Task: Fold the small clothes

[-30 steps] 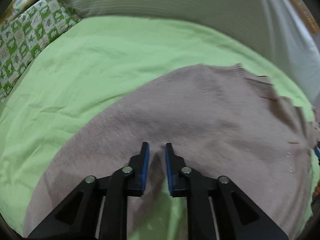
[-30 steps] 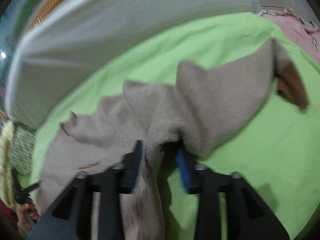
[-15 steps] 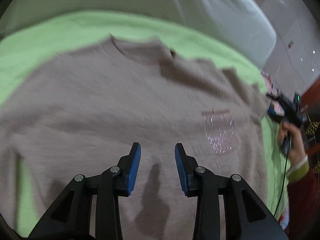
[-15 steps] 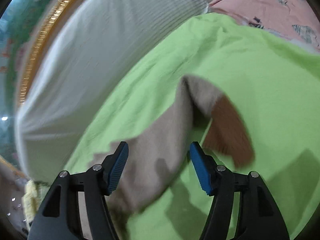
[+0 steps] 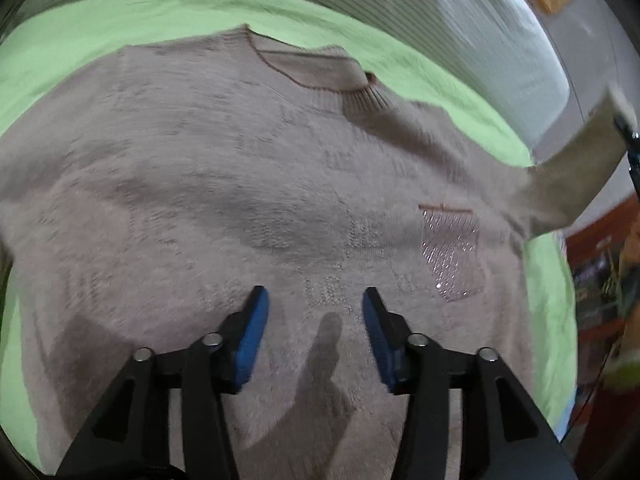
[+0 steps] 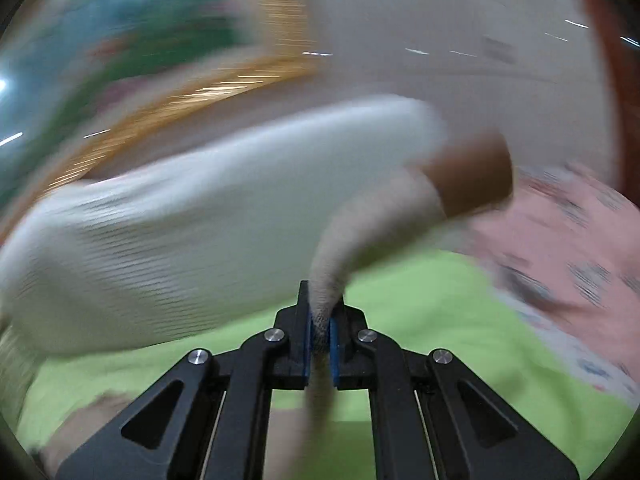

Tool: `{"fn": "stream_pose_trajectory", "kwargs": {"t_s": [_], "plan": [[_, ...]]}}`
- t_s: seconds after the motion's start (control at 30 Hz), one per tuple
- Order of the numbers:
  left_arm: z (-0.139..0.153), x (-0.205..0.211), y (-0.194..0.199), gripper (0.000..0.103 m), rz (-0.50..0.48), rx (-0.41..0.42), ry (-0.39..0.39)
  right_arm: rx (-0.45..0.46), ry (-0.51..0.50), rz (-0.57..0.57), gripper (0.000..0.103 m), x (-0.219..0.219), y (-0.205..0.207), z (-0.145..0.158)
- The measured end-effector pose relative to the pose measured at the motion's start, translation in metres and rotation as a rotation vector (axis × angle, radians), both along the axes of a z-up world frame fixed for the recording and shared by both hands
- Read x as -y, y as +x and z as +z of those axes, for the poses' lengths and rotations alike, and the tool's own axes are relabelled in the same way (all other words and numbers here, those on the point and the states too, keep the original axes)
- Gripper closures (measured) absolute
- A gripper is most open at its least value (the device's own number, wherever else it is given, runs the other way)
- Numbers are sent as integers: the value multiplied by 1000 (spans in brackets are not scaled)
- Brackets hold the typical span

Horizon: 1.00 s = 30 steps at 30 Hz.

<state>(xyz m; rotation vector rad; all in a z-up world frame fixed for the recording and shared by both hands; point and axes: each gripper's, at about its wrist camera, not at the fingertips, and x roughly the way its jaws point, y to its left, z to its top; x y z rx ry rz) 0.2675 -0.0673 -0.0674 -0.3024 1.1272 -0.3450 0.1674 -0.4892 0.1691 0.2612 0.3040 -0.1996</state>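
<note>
A beige knit sweater (image 5: 224, 184) with a sequined chest pocket (image 5: 452, 252) lies face up on the green bedsheet (image 5: 100, 28), collar at the far side. My left gripper (image 5: 316, 312) is open and empty just above the sweater's lower front. My right gripper (image 6: 320, 316) is shut on the sweater's sleeve (image 6: 360, 224), whose brown cuff (image 6: 472, 180) is lifted in the air. In the left wrist view that raised sleeve (image 5: 576, 168) stretches up to the right.
A white striped pillow or bolster (image 6: 192, 232) runs along the far side of the bed. A pink patterned cloth (image 6: 560, 248) lies at the right. A gold-framed picture (image 6: 120, 40) hangs on the wall behind. The right wrist view is motion-blurred.
My right gripper opened, then shut on the sleeve and lifted it. My left gripper opened wider and moved to over the sweater's front.
</note>
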Motion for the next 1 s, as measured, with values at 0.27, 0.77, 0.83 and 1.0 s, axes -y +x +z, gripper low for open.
{"fn": "stream_pose_trajectory", "kwargs": {"t_s": [0.27,0.77,0.83,1.0], "plan": [[19,-59,-7,29,135,11,-34,-256,73,665,35,-185,28,-84],[-3,-70,104,11,431,-185,-97,-296,262,150,35,-46,-28,-122],[-2,-64,113,10,442,-203,-48,-297,260,172,35,-46,-15,-126],[0,-43,106,24,347,-106,99,-366,186,86,35,-32,26,-139]]}}
